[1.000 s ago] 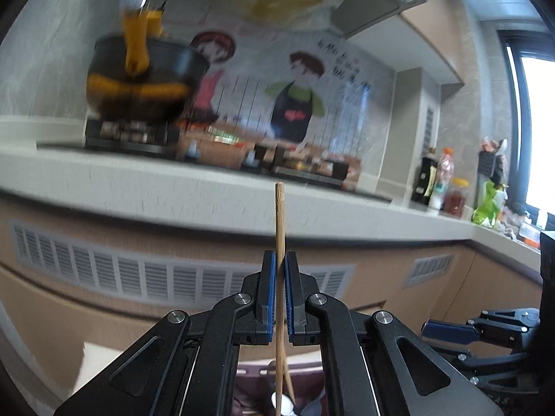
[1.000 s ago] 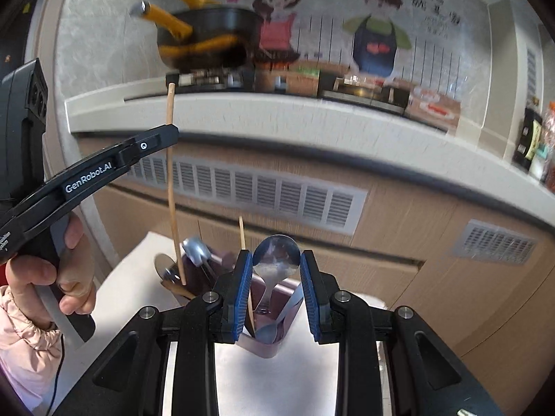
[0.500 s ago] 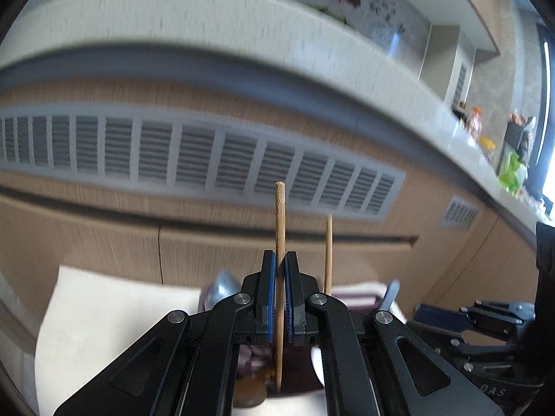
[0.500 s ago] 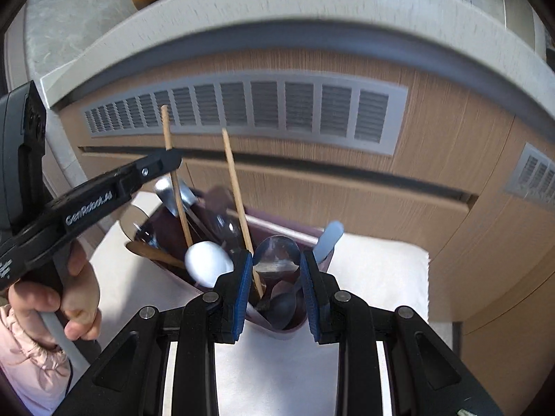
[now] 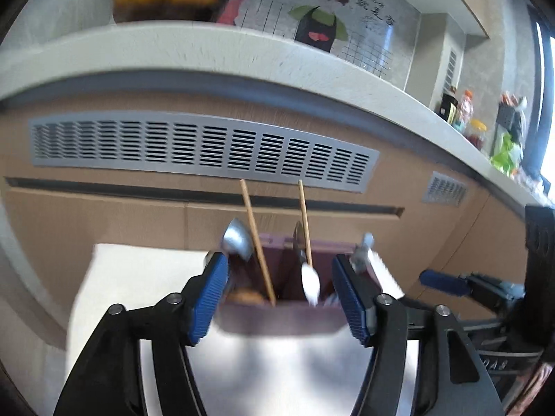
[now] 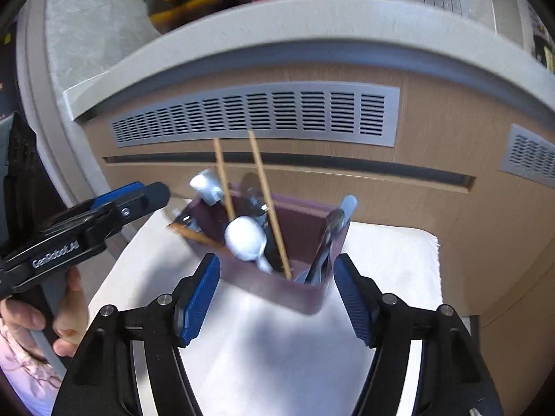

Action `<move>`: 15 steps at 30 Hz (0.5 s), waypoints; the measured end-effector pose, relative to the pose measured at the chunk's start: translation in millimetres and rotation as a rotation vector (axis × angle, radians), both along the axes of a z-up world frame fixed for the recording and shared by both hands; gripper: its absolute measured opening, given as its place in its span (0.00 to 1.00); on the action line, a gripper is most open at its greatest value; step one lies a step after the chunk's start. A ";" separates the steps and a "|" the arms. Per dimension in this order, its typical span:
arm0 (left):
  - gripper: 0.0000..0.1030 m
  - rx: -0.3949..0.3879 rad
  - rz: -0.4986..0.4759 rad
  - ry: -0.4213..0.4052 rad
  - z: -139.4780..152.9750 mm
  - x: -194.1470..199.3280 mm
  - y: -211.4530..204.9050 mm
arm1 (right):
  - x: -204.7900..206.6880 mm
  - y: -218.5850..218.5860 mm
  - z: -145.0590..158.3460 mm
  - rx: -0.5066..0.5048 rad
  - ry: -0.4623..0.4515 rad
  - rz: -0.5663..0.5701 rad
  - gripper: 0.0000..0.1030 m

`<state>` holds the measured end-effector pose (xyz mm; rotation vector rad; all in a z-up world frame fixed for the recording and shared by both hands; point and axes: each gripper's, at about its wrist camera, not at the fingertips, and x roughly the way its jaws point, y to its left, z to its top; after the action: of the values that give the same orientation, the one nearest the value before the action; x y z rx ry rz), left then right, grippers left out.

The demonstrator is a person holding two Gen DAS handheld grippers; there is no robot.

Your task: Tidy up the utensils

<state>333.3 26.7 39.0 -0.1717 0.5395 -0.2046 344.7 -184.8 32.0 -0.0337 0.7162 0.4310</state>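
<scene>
A maroon utensil holder (image 5: 277, 319) (image 6: 305, 228) stands on a white cloth (image 5: 138, 277) (image 6: 277, 346). Two wooden chopsticks (image 5: 256, 239) (image 6: 270, 208) stand in it, with a white spoon (image 5: 309, 282) (image 6: 247, 239) and several metal spoons (image 5: 237, 241) (image 6: 326, 242). My left gripper (image 5: 281, 298) is open and empty, just in front of the holder. My right gripper (image 6: 277, 298) is open and empty, also just in front of it. The left gripper also shows in the right wrist view (image 6: 104, 215), at the holder's left.
A wooden cabinet front with grey vents (image 5: 201, 152) (image 6: 263, 114) rises right behind the cloth, under a pale counter edge (image 5: 208, 52). A pot (image 6: 194, 0) sits on the counter. Bottles (image 5: 461, 114) stand at the far right.
My left gripper let go of the chopstick, which now stands in the holder. My right gripper let go of the metal spoon, now in the holder. Both have opened and drawn back.
</scene>
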 end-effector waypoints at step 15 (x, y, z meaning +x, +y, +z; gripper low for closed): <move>1.00 0.261 0.188 -0.051 3.4 -204.8 -28.9 | -180.0 -22.7 21.6 0.008 -0.192 -0.219 1.00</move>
<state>128.5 -2.2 42.4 0.0370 0.4912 0.0447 164.7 -207.5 53.6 0.0112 0.5221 0.2173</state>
